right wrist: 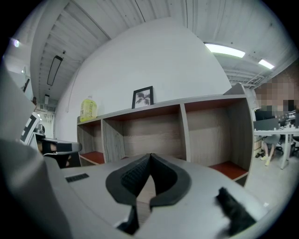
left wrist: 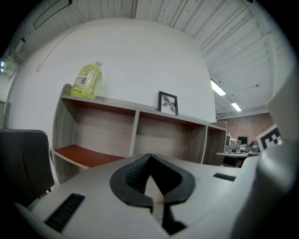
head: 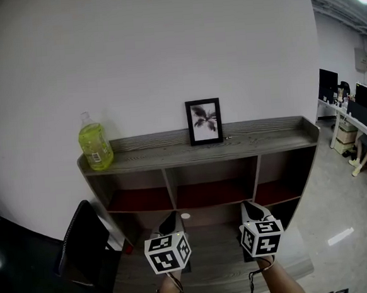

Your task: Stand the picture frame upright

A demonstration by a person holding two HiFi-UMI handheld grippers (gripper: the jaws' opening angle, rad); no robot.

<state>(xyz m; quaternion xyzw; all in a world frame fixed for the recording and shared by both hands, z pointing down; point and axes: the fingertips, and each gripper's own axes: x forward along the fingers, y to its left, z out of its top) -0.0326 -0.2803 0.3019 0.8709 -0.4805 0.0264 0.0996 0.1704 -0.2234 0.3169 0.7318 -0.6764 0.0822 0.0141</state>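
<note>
From the head view, the picture frame [head: 204, 121] stands upright on top of the shelf unit [head: 265, 144], close to the white wall, so I judge the task done. The danger now is any careless reach: a nudge would tip that thin black rectangle on its narrow bottom edge, face down on the grey woodgrain or off the front lip. My left gripper [head: 169, 219] and right gripper [head: 251, 207] hang low over the table [head: 218, 260], well below it. In the left gripper view, my ribbed black jaws are pressed together at the tips with nothing between them. The frame [left wrist: 167, 103] sits high above, and the rounded yellow-green plastic bottle [left wrist: 87, 80] stands well apart from it. In the right gripper view, the jaws likewise meet, empty, and the frame [right wrist: 143, 97] shows a smooth pale print of a dark plant.
</note>
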